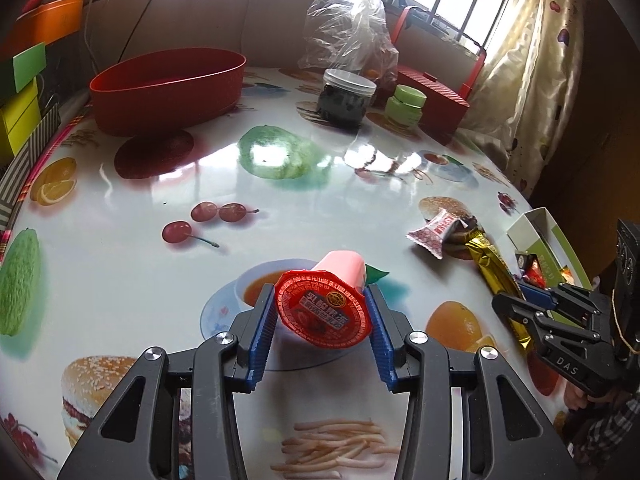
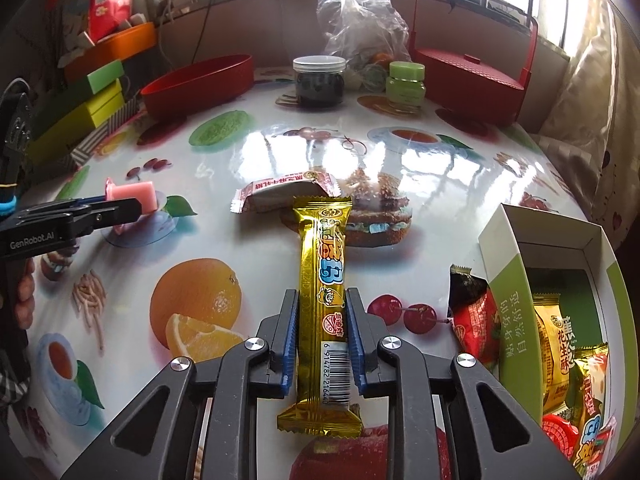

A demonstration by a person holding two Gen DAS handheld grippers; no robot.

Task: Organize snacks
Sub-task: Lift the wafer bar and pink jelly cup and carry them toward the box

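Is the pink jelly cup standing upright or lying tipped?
Tipped. The pink jelly cup lies on its side between the left gripper's fingers, its red foil lid facing the camera.

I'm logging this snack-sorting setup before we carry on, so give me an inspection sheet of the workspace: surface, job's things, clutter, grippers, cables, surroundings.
Surface: glossy round table printed with fruit and burgers, glare at the middle.
Job's things: pink jelly cup on its side, lid toward the camera; gold snack bar; white-red wrapped snack beyond it; green-white box holding packets; red packet outside the box.
Clutter: red bowl, dark jar, green jar, plastic bag, red basket.
Grippers: left gripper, jaws on the cup; right gripper, jaws on the bar.
Cables: cords along the far wall.
Surroundings: windows, curtain, stacked boxes.
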